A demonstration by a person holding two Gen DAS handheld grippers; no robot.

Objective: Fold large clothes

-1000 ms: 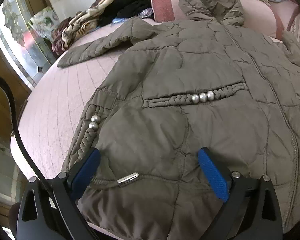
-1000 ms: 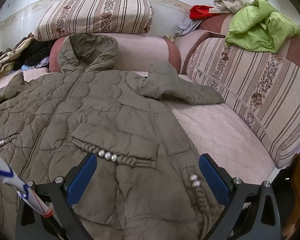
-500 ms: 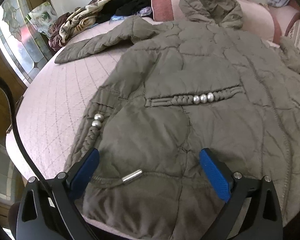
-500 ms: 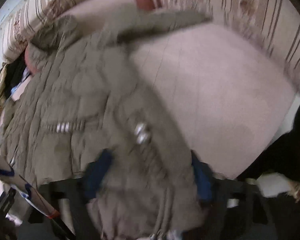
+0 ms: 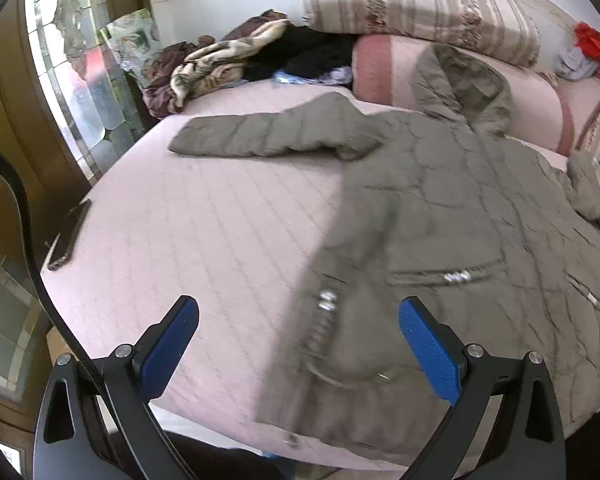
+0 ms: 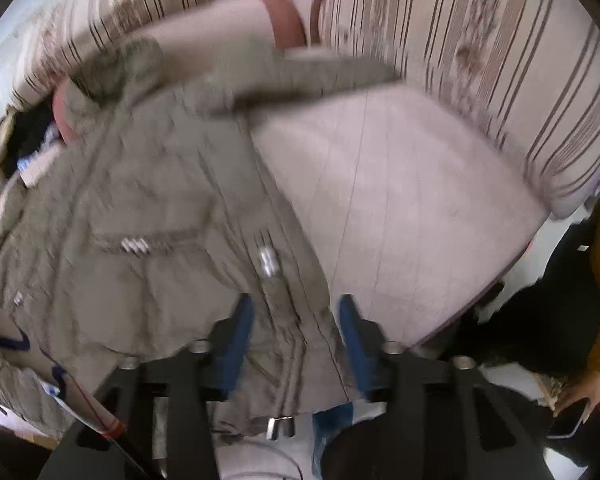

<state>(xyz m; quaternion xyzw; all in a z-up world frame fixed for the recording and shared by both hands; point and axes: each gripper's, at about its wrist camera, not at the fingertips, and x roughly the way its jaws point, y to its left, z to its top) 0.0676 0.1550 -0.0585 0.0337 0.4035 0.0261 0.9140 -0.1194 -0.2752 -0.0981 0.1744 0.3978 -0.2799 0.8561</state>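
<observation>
The right wrist view is motion-blurred, so the quilted jacket (image 6: 148, 200) is smeared. Its hem corner is hidden between the right gripper (image 6: 296, 340) pads; whether it is clamped cannot be told.

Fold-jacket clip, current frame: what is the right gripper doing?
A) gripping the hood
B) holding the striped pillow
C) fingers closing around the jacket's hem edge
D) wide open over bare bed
C: in the right wrist view the right gripper has its blue pads narrowed around a bunched strip of the olive jacket at its lower side edge; motion blur hides whether they fully pinch it. The left gripper stands wide open.
</observation>
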